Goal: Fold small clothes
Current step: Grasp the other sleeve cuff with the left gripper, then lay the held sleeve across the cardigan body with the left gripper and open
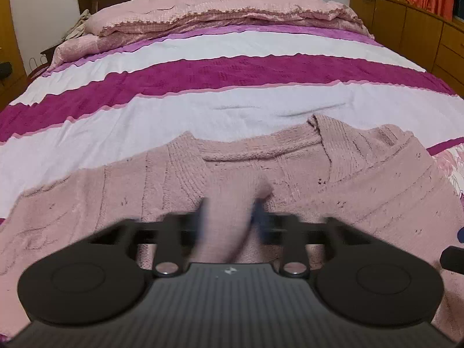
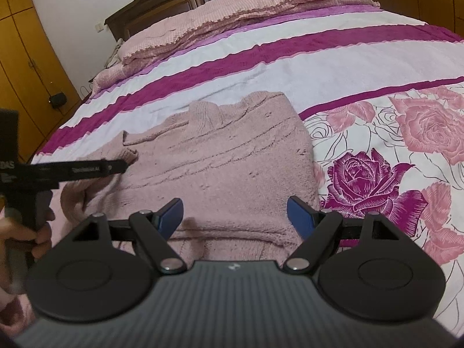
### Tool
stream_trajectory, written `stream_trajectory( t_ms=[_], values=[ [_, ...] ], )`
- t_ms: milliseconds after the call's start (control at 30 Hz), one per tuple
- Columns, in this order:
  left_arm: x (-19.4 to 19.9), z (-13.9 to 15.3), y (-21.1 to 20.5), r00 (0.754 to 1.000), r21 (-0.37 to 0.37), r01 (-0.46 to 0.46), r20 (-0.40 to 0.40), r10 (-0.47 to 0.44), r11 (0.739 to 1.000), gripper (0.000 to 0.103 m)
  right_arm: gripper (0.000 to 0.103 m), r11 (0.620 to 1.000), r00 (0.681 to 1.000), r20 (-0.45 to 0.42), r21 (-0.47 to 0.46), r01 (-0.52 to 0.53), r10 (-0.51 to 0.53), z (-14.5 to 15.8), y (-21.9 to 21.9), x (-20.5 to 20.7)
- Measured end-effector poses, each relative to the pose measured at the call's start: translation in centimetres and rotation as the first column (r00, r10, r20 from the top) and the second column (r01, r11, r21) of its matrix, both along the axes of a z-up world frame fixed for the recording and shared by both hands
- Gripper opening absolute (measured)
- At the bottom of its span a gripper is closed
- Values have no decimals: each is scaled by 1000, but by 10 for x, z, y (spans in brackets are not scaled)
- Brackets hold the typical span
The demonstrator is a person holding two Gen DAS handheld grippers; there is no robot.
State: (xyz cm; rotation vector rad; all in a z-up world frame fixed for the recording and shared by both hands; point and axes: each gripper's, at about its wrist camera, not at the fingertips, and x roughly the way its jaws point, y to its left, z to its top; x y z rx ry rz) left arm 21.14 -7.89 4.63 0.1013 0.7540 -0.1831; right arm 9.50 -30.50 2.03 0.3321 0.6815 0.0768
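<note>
Left hand-held gripper clamped on my pink knitted sweater | right hand-held gripper apart | fold partly done, lower centre.

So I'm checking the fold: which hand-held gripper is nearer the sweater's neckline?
Left. The left hand-held gripper reaches the pink sweater beside its neckline; the right hand-held gripper hovers open near the hem.
</note>
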Motion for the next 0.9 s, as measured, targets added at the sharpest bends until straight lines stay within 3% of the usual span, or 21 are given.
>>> stream_trajectory(
  t_ms=[33,100,233,400,500,567,800,900],
  values=[
    [-3,1,5,1000,-23,-6,12,6,1000,17,80,1000,1000,1,-2,-2,2,-1,0,0],
    [-12,11,16,998,-50,-39,50,41,998,16,80,1000,1000,4,-2,-4,4,-2,0,-1],
    [-31,29,44,975,-22,-169,143,170,985,17,80,1000,1000,8,-5,1,-1,-3,1,-1],
    [-48,22,101,952,-21,-300,56,301,954,19,80,1000,1000,7,-23,-3,3,-3,4,-1],
    [-60,10,129,943,-57,-332,-25,332,941,34,80,1000,1000,6,-18,-4,4,-3,3,-1],
    [-69,8,142,936,-71,-350,-51,347,934,37,80,1000,1000,4,-20,-5,5,-3,4,0],
    [-87,28,167,943,-89,-329,18,332,940,68,80,1000,1000,-8,-15,-14,14,4,3,2],
    [-75,33,166,952,-102,-302,20,306,948,71,80,1000,1000,-3,14,-11,11,14,-5,6]
  ],
)
